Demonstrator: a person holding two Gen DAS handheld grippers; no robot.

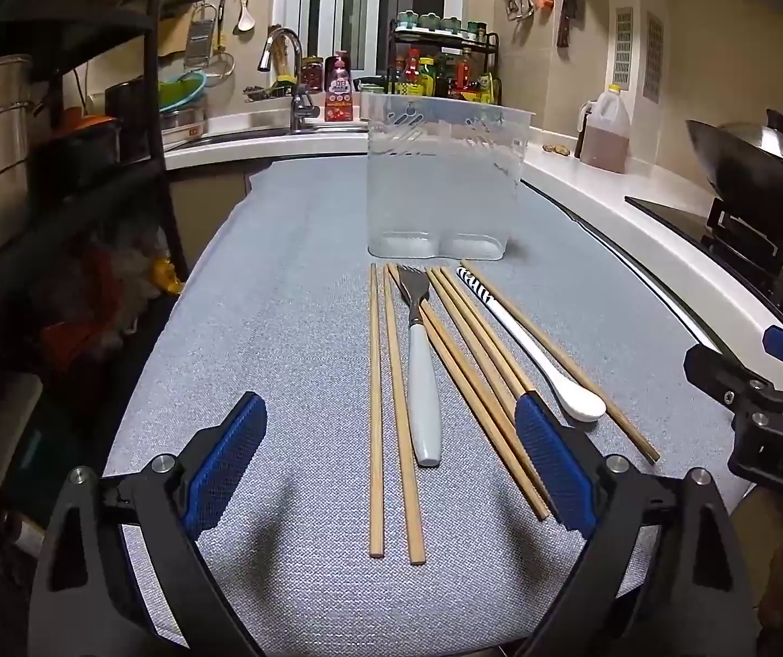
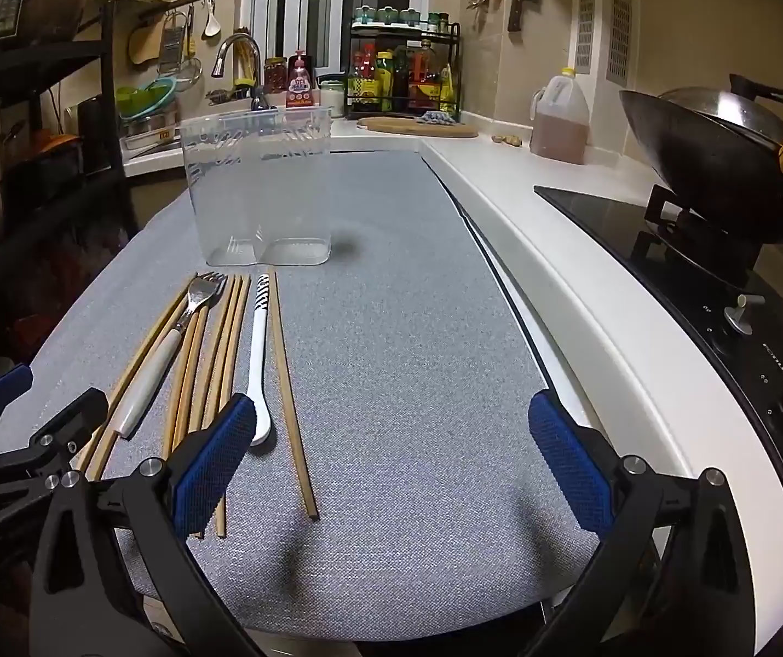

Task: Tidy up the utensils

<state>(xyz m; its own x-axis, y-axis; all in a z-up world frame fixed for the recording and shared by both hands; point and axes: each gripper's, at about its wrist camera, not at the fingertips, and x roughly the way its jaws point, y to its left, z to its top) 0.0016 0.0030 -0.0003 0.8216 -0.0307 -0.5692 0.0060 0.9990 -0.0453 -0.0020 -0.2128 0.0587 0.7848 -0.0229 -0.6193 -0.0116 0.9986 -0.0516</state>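
Left wrist: left tongs [image 1: 391, 471] wide open, empty, over chopsticks [image 1: 375, 410] and fork [image 1: 424, 383] lying before empty holder [image 1: 443, 180]; right wrist: right tongs [image 2: 391, 465] wide open, empty, beside spoon [image 2: 257, 361] — nothing sorted yet, first pick pending.

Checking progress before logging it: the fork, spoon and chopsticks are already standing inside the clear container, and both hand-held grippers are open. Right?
Not quite. In the left wrist view, the fork, spoon and chopsticks lie on the grey mat in front of the empty clear container. Both hand-held grippers are open.
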